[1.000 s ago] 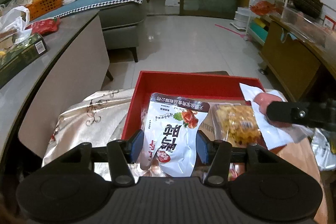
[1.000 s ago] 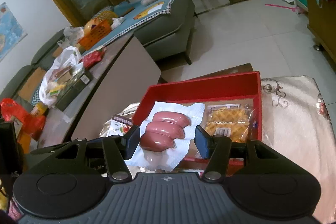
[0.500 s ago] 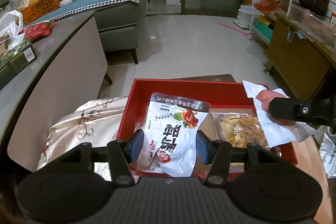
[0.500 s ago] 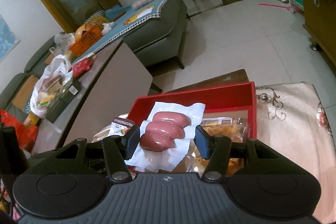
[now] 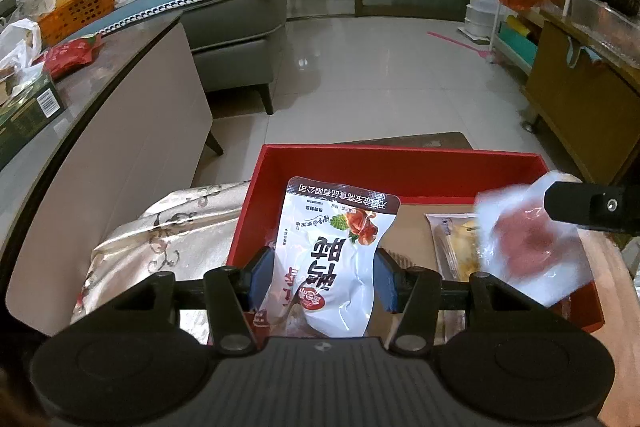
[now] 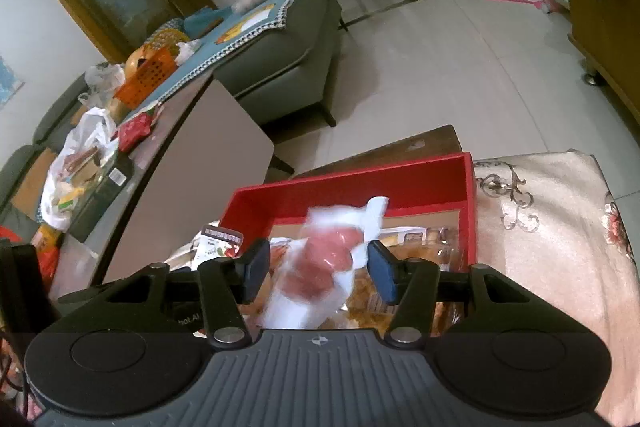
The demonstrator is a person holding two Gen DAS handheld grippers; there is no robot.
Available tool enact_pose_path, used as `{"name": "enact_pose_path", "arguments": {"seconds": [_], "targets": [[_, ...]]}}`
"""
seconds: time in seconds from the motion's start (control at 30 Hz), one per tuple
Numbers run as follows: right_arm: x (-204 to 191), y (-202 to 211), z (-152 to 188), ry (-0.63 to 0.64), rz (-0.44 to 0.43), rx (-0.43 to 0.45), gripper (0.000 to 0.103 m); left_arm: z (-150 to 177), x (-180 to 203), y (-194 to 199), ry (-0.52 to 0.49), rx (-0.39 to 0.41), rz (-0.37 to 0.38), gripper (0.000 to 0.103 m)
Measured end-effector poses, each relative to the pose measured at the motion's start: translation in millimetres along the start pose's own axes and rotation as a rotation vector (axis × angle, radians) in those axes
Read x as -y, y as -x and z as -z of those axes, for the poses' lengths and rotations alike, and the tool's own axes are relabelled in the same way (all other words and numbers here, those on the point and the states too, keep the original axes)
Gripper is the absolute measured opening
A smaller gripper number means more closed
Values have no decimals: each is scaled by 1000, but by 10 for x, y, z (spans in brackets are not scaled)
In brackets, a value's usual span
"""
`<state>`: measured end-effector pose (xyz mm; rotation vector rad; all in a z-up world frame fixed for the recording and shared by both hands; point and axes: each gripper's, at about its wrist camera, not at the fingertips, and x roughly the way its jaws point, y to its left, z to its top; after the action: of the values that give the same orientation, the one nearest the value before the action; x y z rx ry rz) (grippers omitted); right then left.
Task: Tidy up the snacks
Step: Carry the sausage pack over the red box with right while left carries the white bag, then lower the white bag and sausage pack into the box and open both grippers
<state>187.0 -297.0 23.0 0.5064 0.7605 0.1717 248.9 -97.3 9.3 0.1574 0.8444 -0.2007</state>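
A red tray (image 5: 360,163) sits on a patterned cloth. My left gripper (image 5: 324,275) is shut on a white snack pouch (image 5: 332,259) and holds it over the tray's near left part. My right gripper (image 6: 318,267) has spread its fingers; the clear sausage pack (image 6: 324,259) between them is blurred and tilting, falling over the tray (image 6: 400,183). The sausage pack also shows in the left wrist view (image 5: 528,247), beside a right fingertip (image 5: 588,207). A pack of yellow pastries (image 6: 380,295) lies in the tray under it.
A long grey-topped counter (image 5: 100,75) with bags and boxes runs along the left. A grey sofa (image 5: 236,23) stands beyond it. Wooden cabinets (image 5: 580,107) and a wire rack stand at the right. The cream patterned cloth (image 6: 552,227) covers the table around the tray.
My right gripper has opened and the sausage pack is dropping, blurred, toward the tray. Both grippers have come nearer over the tray. The left still holds the white pouch.
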Motion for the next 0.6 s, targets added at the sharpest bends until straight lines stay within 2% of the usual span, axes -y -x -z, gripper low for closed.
{"name": "enact_pose_path", "arguments": {"seconds": [0.6], "targets": [[86,-297,58,4,47,-78,65,14,107,-283,-42,-66,-11,50]]}}
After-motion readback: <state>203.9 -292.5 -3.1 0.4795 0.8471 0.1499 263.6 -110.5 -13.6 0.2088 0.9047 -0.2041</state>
